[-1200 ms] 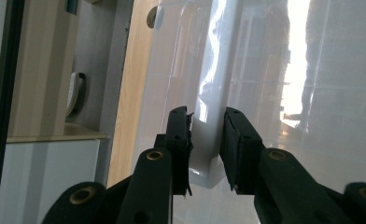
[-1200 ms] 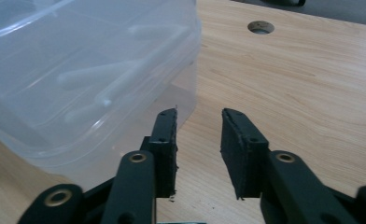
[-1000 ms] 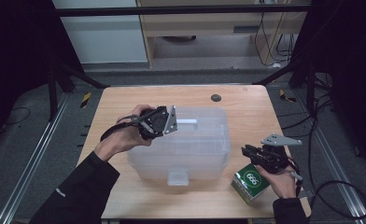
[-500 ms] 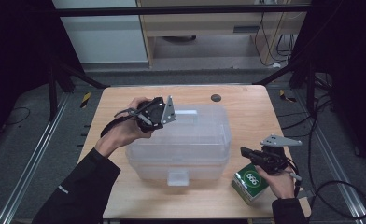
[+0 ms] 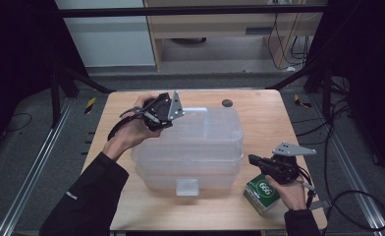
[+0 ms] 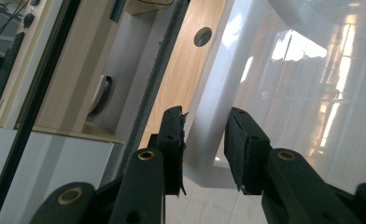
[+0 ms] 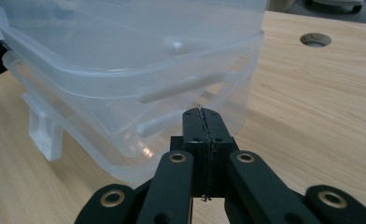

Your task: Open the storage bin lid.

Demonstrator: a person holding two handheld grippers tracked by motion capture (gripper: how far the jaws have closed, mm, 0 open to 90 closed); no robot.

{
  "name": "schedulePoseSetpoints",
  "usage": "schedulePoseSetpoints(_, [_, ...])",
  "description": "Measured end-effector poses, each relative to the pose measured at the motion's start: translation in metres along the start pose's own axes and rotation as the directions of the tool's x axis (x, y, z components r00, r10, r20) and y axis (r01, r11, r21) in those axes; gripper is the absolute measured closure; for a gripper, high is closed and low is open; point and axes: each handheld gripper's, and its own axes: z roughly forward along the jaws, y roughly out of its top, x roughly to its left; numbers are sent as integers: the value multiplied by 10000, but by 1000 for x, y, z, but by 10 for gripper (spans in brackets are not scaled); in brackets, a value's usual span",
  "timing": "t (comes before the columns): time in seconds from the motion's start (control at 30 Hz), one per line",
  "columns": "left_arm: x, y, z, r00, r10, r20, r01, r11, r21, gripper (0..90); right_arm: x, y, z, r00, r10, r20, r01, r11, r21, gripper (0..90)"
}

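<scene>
A clear plastic storage box (image 5: 190, 162) stands mid-table, its clear lid (image 5: 205, 130) lying loosely on top, a little askew. At the lid's far left corner is my left gripper (image 5: 173, 118), held in a hand. Its jaws have just been opening. The lid's white rim (image 6: 209, 116) runs between them, and the pads do not press on it, so my left gripper (image 6: 204, 135) is open. My right gripper (image 5: 253, 160) is shut on nothing at the box's front right corner, and the right gripper view has it (image 7: 202, 114) pointing at the box wall (image 7: 125, 93). A green carton (image 5: 264, 192) lies under the right hand.
The wooden table (image 5: 259, 118) has a round hole (image 5: 226, 103) near its far edge, right of the box. A latch tab (image 5: 186, 187) hangs from the box's front. A cabinet stands on the floor beyond the table, and cables trail at the right.
The left gripper has moved up and toward the far side at the lid's corner, and the lid's far left corner has shifted with it. The right gripper has stayed in place.
</scene>
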Motion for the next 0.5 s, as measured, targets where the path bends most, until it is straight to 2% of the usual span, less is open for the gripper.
schedulePoseSetpoints(0.3, [6,-2,4,9998,-214,47,214,9997,-105,670,9,5,9,9985,-65,-546,49,9995,-301,900])
schedulePoseSetpoints(0.5, [6,-2,3,9997,-241,33,242,9996,-115,667,12,7,10,9978,-40,-666,10,9989,-459,900])
